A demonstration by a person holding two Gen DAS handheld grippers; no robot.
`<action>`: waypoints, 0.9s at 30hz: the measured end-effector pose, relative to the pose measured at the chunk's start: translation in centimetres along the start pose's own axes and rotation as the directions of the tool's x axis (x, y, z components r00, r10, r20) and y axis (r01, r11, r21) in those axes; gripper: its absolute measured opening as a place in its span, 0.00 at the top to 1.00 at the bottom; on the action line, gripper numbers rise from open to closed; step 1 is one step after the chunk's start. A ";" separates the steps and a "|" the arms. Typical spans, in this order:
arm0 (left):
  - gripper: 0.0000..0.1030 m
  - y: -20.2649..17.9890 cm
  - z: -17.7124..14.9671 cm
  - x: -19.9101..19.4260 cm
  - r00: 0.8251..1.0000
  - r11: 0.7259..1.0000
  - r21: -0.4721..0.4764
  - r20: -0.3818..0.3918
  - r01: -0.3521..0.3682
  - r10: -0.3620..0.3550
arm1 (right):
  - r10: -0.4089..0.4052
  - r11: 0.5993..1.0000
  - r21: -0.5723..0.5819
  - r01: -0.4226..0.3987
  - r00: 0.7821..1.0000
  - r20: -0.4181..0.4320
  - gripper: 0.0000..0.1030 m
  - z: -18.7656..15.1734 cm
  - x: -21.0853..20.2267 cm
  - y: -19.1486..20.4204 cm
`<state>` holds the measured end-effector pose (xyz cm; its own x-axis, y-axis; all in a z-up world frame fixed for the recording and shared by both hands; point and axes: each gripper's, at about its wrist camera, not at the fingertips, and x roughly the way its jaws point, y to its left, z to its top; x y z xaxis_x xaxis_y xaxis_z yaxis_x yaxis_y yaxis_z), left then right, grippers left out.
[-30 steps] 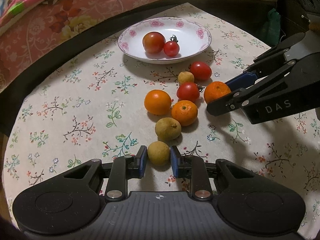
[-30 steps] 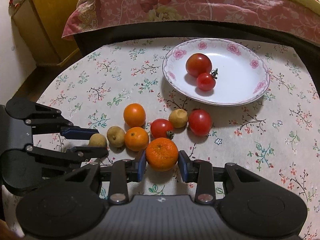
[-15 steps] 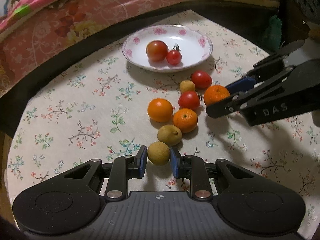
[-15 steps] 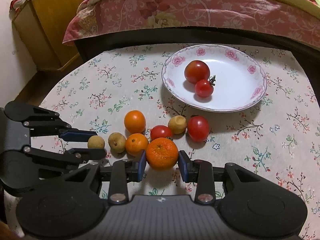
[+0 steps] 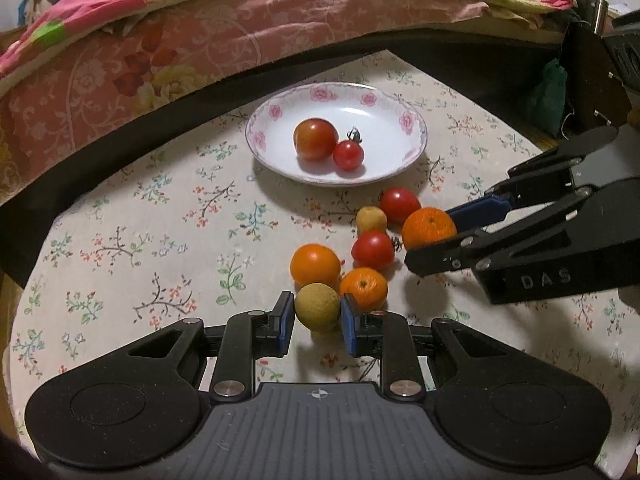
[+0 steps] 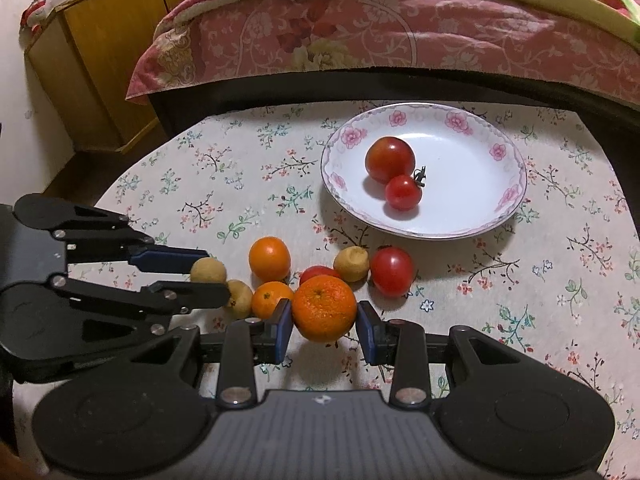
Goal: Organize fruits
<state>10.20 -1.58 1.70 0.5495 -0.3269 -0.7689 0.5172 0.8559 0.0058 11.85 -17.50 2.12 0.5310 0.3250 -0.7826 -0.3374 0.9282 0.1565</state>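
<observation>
With a round tan longan (image 5: 317,307) clamped in the left gripper (image 5: 315,322) and a dimpled orange mandarin (image 6: 324,308) clamped in the right gripper (image 6: 324,330), both should be lifted straight and unsqueezed.

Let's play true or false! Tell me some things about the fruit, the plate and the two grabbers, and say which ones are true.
1. The plate holds two tomatoes. True: a big tomato and a small tomato touch each other.
2. The left gripper is empty. False: it is shut on a yellowish-brown fruit.
3. The right gripper holds an orange. True.
4. An orange lies on the plate. False: only tomatoes are there.
5. The plate has pink flowers on its rim. True.
6. The tablecloth is plain blue. False: it is pale with little flowers.
</observation>
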 end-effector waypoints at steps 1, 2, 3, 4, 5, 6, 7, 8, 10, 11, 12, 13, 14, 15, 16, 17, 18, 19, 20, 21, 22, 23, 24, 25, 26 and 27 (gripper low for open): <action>0.69 0.0 0.1 0.0 1.000 1.000 -0.002 0.003 0.000 0.000 | 0.000 1.000 0.000 0.000 1.000 0.002 0.68 0.0 -0.1 0.0; 0.69 -0.1 0.3 0.0 1.000 1.000 -0.005 0.007 0.003 -0.003 | 0.002 1.000 0.002 -0.002 1.000 0.004 0.68 0.1 -0.1 0.0; 0.69 -0.1 0.4 -0.1 1.000 1.000 -0.007 0.011 0.005 -0.005 | 0.002 1.000 0.004 -0.002 1.000 0.006 0.68 0.1 -0.2 0.0; 0.69 -0.2 0.5 -0.2 1.000 1.000 -0.008 0.016 0.005 -0.005 | 0.003 1.000 0.006 -0.003 1.000 0.008 0.68 0.0 -0.2 0.0; 0.69 -0.3 0.7 -0.2 1.000 1.000 -0.007 0.020 0.004 -0.004 | 0.002 1.000 0.007 -0.002 1.000 0.010 0.68 0.0 -0.3 0.0; 0.69 -0.3 0.8 -0.2 1.000 1.000 -0.007 0.024 0.006 -0.006 | 0.001 1.000 0.010 -0.001 1.000 0.013 0.68 0.0 -0.4 0.0; 0.69 -0.4 1.0 -0.2 1.000 1.000 -0.009 0.027 0.008 -0.007 | 0.000 1.000 0.013 -0.001 1.000 0.015 0.68 0.1 -0.4 0.0; 0.69 -0.4 1.1 -0.2 0.999 1.000 -0.011 0.031 0.009 -0.009 | 0.001 1.000 0.014 -0.001 1.000 0.016 0.68 0.1 -0.4 0.0; 0.69 -0.5 1.4 -0.3 0.999 1.000 -0.009 0.039 0.010 -0.010 | 0.000 1.000 0.017 0.000 1.000 0.022 0.68 0.2 -0.5 0.0; 0.69 -0.6 1.6 -0.3 0.999 1.000 -0.010 0.045 0.011 -0.011 | 0.000 1.000 0.016 0.000 1.000 0.025 0.68 0.2 -0.6 0.0; 0.70 -0.6 1.8 -0.3 0.999 1.000 -0.010 0.049 0.012 -0.012 | 0.000 1.000 0.016 -0.001 1.000 0.028 0.68 0.2 -0.7 0.0; 0.70 -0.7 1.9 -0.3 0.999 1.000 -0.007 0.052 0.010 -0.009 | -0.002 1.000 0.017 0.001 1.000 0.031 0.68 0.2 -0.7 0.0; 0.69 -0.7 2.0 -0.3 0.998 1.000 -0.010 0.055 0.010 -0.010 | -0.005 1.000 0.018 0.004 0.999 0.034 0.68 0.3 -0.8 0.0; 0.69 -0.6 2.1 -0.2 0.998 1.000 -0.016 0.055 0.014 -0.013 | -0.006 1.000 0.022 0.005 0.999 0.034 0.68 0.3 -0.8 -0.1; 0.69 -0.6 2.1 -0.1 0.998 1.000 -0.021 0.054 0.017 -0.016 | -0.006 1.000 0.027 0.005 0.999 0.034 0.68 0.3 -0.8 -0.2; 0.69 -0.6 2.1 0.0 0.999 1.000 -0.021 0.052 0.016 -0.015 | -0.006 0.999 0.031 0.005 0.999 0.033 0.68 0.3 -0.8 -0.3; 0.68 -0.6 2.1 0.1 0.999 1.000 -0.016 0.047 0.014 -0.013 | -0.008 0.999 0.033 0.007 0.999 0.034 0.68 0.3 -0.7 -0.4; 0.68 -0.6 1.9 0.1 0.999 1.000 -0.014 0.040 0.014 -0.014 | -0.012 0.999 0.032 0.011 0.999 0.033 0.68 0.3 -0.7 -0.4; 0.67 -0.5 1.8 0.3 0.999 1.000 -0.017 0.035 0.016 -0.015 | -0.014 0.999 0.032 0.013 0.999 0.032 0.68 0.3 -0.7 -0.5; 0.67 -0.5 1.7 0.5 0.999 1.000 -0.022 0.028 0.019 -0.019 | -0.016 0.999 0.036 0.014 0.999 0.032 0.68 0.3 -0.8 -0.6; 0.67 -0.5 1.6 0.7 1.000 1.000 -0.023 0.021 0.021 -0.020 | -0.017 0.999 0.040 0.016 0.999 0.032 0.68 0.3 -0.8 -0.8; 0.67 -0.5 1.5 0.8 1.000 1.000 -0.020 0.017 0.020 -0.020 | -0.020 0.999 0.042 0.019 0.999 0.031 0.68 0.3 -0.8 -0.9; 0.66 -0.6 1.4 0.8 1.000 1.000 -0.016 0.015 0.020 -0.020 | -0.024 0.999 0.045 0.023 0.999 0.030 0.68 0.3 -0.8 -1.0; 0.65 -0.6 1.3 0.8 1.000 1.000 -0.014 0.012 0.021 -0.021 | -0.025 0.999 0.048 0.024 0.999 0.028 0.68 0.2 -0.8 -1.1; 0.65 -0.5 1.2 0.8 1.000 1.000 -0.015 0.008 0.024 -0.024 | -0.026 0.998 0.051 0.024 0.999 0.025 0.68 0.2 -0.8 -1.2; 0.65 -0.5 0.9 0.7 1.000 0.999 -0.018 0.003 0.027 -0.027 | -0.027 0.998 0.053 0.026 0.999 0.022 0.68 0.1 -0.8 -1.2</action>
<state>10.96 -2.60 1.74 0.5376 -0.3508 -0.7668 0.5200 0.8538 -0.0261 11.94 -18.89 2.62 0.5572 0.3037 -0.7729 -0.2821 0.9446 0.1678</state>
